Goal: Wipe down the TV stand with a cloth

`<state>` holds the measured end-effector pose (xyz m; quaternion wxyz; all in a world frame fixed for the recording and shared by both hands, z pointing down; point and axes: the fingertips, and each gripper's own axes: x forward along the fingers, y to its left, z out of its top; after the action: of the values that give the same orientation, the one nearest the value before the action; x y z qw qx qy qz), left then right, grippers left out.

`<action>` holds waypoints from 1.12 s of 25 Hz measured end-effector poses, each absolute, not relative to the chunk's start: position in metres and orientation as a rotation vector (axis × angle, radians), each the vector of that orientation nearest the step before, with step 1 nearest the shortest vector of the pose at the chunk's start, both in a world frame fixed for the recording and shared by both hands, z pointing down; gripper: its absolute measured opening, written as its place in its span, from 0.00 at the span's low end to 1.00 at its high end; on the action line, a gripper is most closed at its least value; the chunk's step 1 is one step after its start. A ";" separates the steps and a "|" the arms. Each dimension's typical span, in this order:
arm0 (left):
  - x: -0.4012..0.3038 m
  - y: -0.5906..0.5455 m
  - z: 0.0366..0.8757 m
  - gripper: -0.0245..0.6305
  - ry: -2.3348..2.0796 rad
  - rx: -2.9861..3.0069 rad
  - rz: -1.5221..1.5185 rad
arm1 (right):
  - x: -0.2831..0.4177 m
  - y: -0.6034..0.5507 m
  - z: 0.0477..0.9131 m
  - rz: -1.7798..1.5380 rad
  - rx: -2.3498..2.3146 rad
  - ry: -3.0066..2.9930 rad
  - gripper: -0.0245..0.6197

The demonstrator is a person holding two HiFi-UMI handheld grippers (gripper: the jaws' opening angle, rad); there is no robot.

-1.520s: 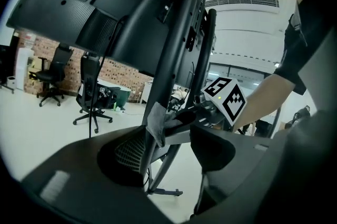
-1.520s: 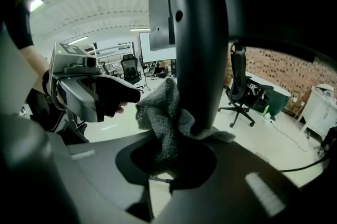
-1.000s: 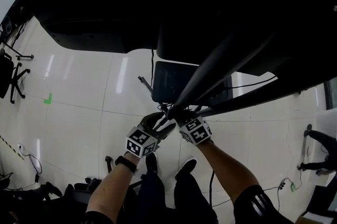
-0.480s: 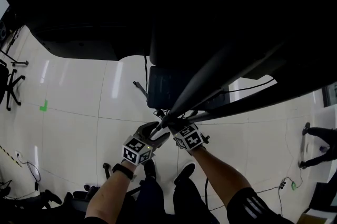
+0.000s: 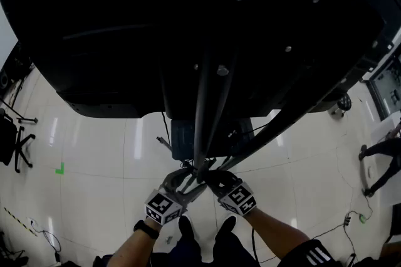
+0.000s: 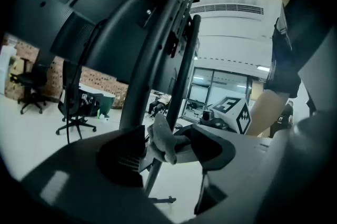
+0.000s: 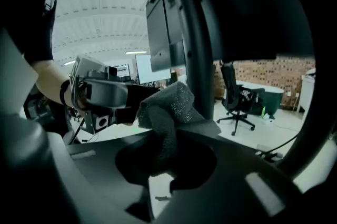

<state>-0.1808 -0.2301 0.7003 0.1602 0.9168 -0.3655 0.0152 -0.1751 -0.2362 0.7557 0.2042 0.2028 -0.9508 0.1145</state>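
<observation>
Grey cloth (image 7: 169, 110), pinched in the jaws of left gripper (image 5: 183, 181) and right gripper (image 5: 216, 179) alike, stays low on the TV stand (image 5: 202, 109); wiping there evidently continues, other parts pending.

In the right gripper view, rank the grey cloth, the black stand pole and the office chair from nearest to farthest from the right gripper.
1. The grey cloth: held between the jaws, at centre.
2. The black stand pole: just behind the cloth, rising up the middle.
3. The office chair: far back, at right.
</observation>
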 end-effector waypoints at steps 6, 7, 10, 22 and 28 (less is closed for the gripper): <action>-0.151 -0.220 0.579 0.49 -0.983 2.807 -0.060 | -0.135 -0.248 0.608 0.116 0.777 -2.802 0.09; -0.145 -0.218 0.561 0.49 -0.961 2.833 -0.080 | -0.127 -0.250 0.588 0.090 0.812 -2.816 0.09; -0.124 -0.217 0.503 0.49 -0.886 2.939 -0.138 | -0.100 -0.259 0.528 0.007 0.921 -2.838 0.09; -0.048 -0.223 0.330 0.48 -0.772 3.235 -0.236 | -0.014 -0.274 0.306 -0.420 1.093 -2.848 0.09; -0.014 -0.236 0.269 0.48 -0.833 3.255 -0.262 | 0.009 -0.294 0.228 -0.564 1.033 -2.805 0.09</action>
<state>-0.0142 -0.2359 0.2686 -0.1141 0.9595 -0.2456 -0.0772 0.0090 -0.2938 0.2278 0.0501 0.3393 -0.9209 -0.1851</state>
